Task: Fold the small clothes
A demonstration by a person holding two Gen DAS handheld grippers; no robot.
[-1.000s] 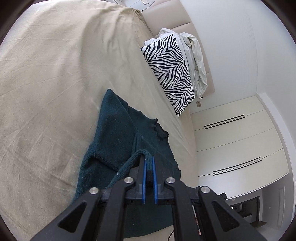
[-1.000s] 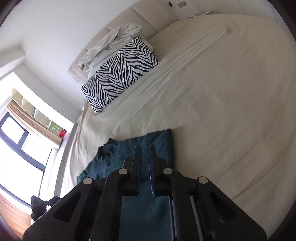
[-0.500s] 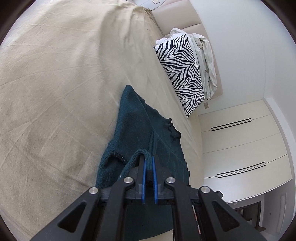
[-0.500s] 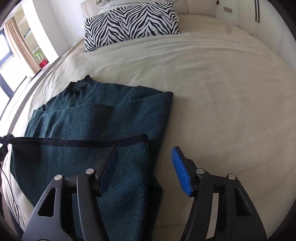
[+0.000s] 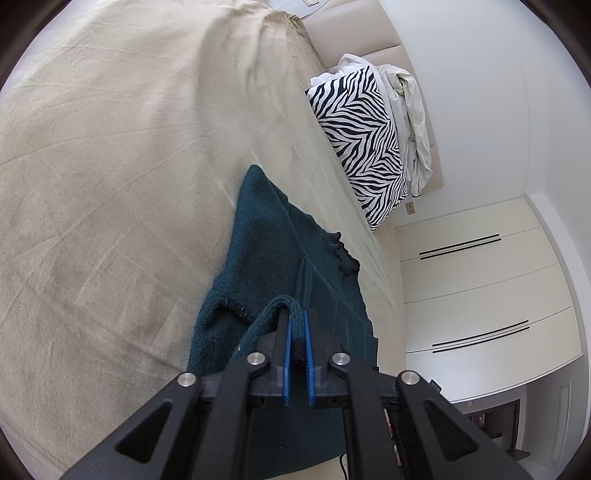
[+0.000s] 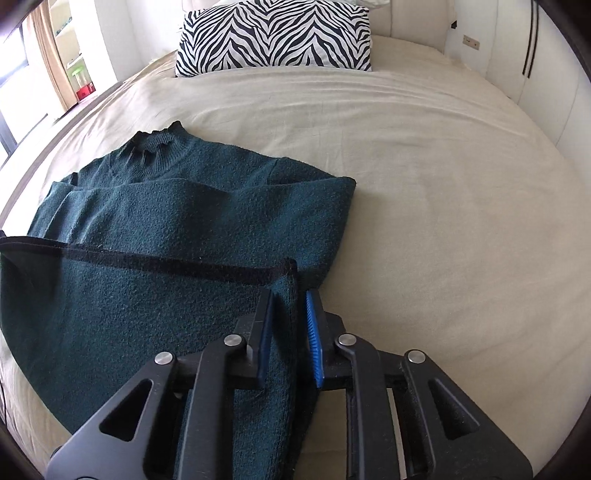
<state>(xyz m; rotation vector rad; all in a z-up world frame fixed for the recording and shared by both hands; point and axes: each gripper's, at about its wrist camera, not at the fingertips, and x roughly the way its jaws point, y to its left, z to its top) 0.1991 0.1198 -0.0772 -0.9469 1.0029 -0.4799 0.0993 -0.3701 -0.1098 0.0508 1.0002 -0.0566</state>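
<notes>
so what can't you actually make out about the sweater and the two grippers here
- Left wrist view: the left gripper covers the dark green sweater at its near end.
- Right wrist view: whether the right gripper pads press the sweater's hem is unclear, as fabric fills the gap.
- Both views: the sweater's sleeves are folded under or cut off by the frame edge.

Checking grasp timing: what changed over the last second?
Right gripper opened half a second ago and has now narrowed around the sweater hem corner; whether it has clamped is unclear. Left gripper stayed shut on its hem corner. The sweater's body, zebra pillow and bed stayed put.
</notes>
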